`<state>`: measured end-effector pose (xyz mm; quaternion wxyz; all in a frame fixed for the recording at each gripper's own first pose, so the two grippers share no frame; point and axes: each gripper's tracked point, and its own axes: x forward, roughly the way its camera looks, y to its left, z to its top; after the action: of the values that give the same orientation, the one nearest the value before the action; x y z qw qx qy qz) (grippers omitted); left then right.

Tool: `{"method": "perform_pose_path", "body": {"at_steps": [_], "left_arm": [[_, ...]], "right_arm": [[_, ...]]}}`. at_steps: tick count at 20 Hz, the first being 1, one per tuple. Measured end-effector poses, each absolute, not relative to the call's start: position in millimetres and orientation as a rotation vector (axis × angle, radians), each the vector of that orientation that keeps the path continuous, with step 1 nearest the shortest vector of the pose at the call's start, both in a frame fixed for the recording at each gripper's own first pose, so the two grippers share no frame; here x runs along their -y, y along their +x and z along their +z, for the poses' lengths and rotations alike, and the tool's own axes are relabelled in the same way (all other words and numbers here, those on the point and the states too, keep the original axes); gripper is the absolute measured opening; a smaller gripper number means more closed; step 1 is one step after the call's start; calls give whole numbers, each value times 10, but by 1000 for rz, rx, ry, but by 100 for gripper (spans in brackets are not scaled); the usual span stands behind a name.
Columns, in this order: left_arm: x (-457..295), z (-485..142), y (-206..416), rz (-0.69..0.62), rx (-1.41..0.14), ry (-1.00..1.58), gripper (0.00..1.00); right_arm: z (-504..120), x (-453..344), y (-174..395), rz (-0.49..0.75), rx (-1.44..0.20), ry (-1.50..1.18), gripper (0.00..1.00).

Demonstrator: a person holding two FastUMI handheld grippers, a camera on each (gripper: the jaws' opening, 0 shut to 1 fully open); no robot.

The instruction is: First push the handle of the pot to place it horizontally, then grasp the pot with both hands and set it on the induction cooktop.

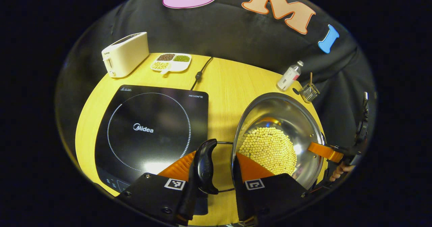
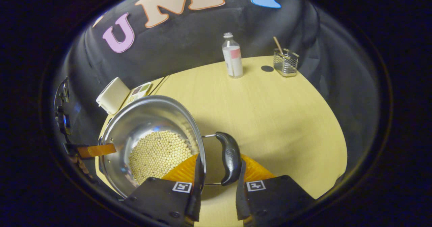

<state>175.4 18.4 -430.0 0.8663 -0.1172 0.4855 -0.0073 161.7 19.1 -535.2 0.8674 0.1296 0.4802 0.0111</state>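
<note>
Straddling the pot [image 1: 280,135] rim and handles [image 1: 206,166] — left hand-held gripper [image 1: 216,173], right hand-held gripper [image 2: 217,169] — fingers spread.

gripper [image 1: 216,168] astride pot handle [image 1: 206,166], cooktop [image 1: 148,132] beside

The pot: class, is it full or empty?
Partly full: pale round beans cover the pot's bottom, its shiny walls bare above.

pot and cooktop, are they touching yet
Apart. The left gripper view shows the pot right of the cooktop, with a strip of bare table between them.
</note>
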Motion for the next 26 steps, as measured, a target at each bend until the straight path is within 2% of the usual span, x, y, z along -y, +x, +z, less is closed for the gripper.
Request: {"method": "perform_pose_path", "body": {"at_steps": [3,4,6,7,10,13,18,19,23,24,26], "left_arm": [[-411,-4311,1739,-36,-1021,-270,49],[-510,-4298,1734,-46,-1023,-276,49],[-737,-4272,1765,-67,-1013,-281,53],[-864,-4277,1760,-79,-1017,-280,49],[-1231,-4284,1823,-119,-1016,-279,52],[-1592,-4305,1858,-138,-1015,-280,49],[-2009,-4363,1937,-142,-1007,-285,51],[-2067,-4378,1945,-137,-1006,-287,51],[-2322,-4366,1982,-128,-997,-260,49],[-2379,-4362,1992,-127,-997,-249,49],[-2476,-4359,2029,-121,-987,-238,49]], "right_arm": [[-5262,-419,1619,-2,-1002,250,44],[-5230,-527,1606,-9,-1001,243,37],[-5157,-730,1594,-26,-1001,239,37],[-5124,-838,1591,-39,-1003,237,37],[-5052,-1231,1564,-77,-1004,224,37],[-5020,-1592,1578,-104,-1010,221,37],[-5023,-2070,1663,-107,-1024,201,37],[-5036,-2150,1672,-103,-1030,200,44],[-5079,-2398,1744,-90,-1034,213,44],[-5086,-2447,1756,-88,-1037,219,37],[-5115,-2558,1772,-85,-1041,234,37]]}}
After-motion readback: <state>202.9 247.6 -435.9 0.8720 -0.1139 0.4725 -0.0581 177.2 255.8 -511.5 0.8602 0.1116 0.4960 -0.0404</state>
